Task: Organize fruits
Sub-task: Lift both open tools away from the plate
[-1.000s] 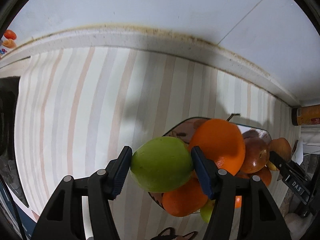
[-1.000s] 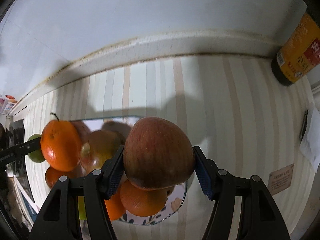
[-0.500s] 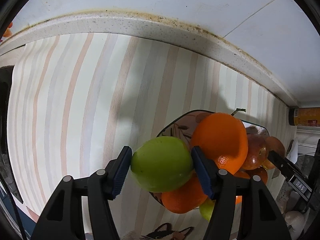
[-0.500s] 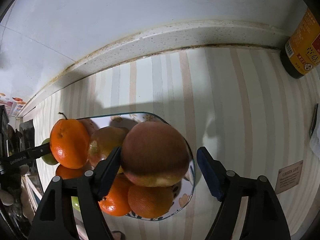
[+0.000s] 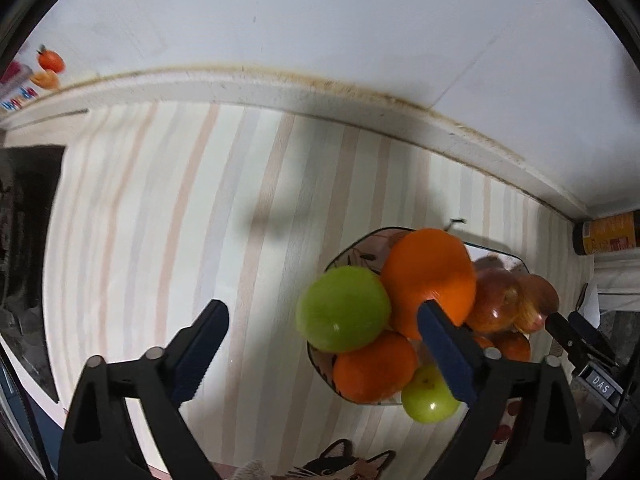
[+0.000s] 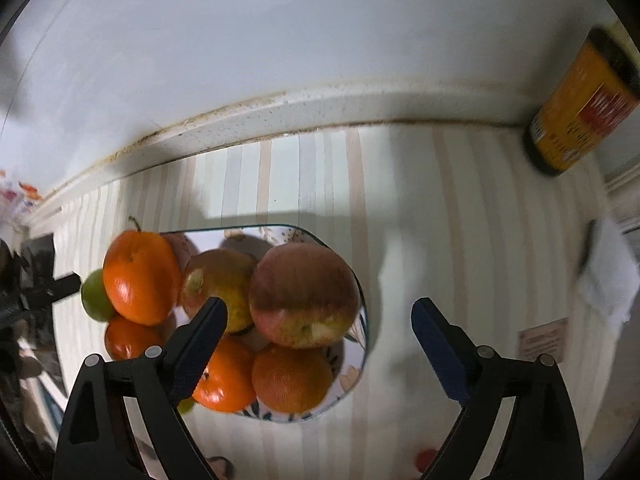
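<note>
wall (image 6: 280,60): plain white, meeting counter at stained speckled ledge (image 6: 280,114) | counter covering (image 5: 160,220): pastel stripes running toward wall | light: overhead, casting soft shadows | yellow-labelled bottle (image 6: 580,108) standing near corner

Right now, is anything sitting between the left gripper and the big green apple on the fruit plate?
Nothing visible: the left gripper is opening, its pads clear of the round green apple, which lies on the piled floral plate against a large orange.

Looks like a home kitchen. Striped cloth on the table (image 6: 460,208), grimy wall edge, sauce bottle (image 6: 580,108), and a plate (image 6: 358,364) piled with fruit.
</note>
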Action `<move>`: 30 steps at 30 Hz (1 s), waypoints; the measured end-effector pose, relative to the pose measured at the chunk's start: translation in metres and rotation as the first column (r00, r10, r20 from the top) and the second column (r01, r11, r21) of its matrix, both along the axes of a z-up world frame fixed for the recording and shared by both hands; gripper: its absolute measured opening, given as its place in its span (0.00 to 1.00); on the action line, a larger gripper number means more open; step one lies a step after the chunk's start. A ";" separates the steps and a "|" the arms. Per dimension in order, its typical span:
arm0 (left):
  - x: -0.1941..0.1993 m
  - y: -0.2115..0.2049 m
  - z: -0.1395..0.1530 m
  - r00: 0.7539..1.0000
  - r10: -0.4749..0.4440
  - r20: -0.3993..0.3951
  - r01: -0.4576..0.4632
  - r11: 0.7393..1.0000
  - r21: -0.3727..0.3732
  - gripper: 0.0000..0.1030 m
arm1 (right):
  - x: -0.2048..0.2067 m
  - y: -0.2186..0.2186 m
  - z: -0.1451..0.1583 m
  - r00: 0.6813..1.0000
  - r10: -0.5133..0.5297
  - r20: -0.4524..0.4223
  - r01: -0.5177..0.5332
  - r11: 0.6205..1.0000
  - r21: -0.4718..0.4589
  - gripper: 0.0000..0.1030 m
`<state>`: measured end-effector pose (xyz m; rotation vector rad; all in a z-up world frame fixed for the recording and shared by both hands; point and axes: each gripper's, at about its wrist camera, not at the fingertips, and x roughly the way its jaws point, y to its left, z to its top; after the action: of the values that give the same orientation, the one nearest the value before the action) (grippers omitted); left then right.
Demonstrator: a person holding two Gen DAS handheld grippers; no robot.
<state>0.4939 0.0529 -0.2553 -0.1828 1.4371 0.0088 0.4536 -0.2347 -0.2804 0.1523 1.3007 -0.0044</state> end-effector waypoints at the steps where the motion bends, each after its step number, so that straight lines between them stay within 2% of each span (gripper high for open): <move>1: -0.006 0.000 0.006 1.000 -0.001 0.013 0.001 1.000 0.017 0.94 | -0.006 0.003 0.005 1.000 0.005 0.011 -0.004 1.000 -0.020 0.93; 5: -0.037 -0.011 0.026 0.998 -0.039 0.058 0.036 0.998 0.049 0.94 | -0.033 0.017 0.019 0.999 0.028 0.036 -0.026 0.997 -0.075 0.93; 8: -0.059 -0.024 0.036 0.994 -0.062 0.090 0.057 0.997 0.059 0.94 | -0.053 0.025 0.028 0.998 0.038 0.043 -0.035 0.997 -0.069 0.93; 15: -0.103 -0.047 0.067 0.979 -0.101 0.178 0.089 0.993 0.077 0.94 | -0.102 0.031 0.062 0.993 0.032 0.117 -0.025 0.998 -0.063 0.94; 21: -0.138 -0.058 0.097 0.959 -0.134 0.251 0.105 0.986 0.128 0.94 | -0.143 0.032 0.102 0.980 0.035 0.198 -0.023 0.998 -0.063 0.94; 30: -0.191 -0.061 0.155 0.915 -0.121 0.386 0.090 0.991 0.098 0.94 | -0.198 0.031 0.159 0.956 0.045 0.290 -0.021 0.996 -0.086 0.94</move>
<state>0.3027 -0.0079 -0.1005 -0.0376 1.0421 -0.0574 0.2560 -0.2036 -0.1210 0.0577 1.0057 -0.0062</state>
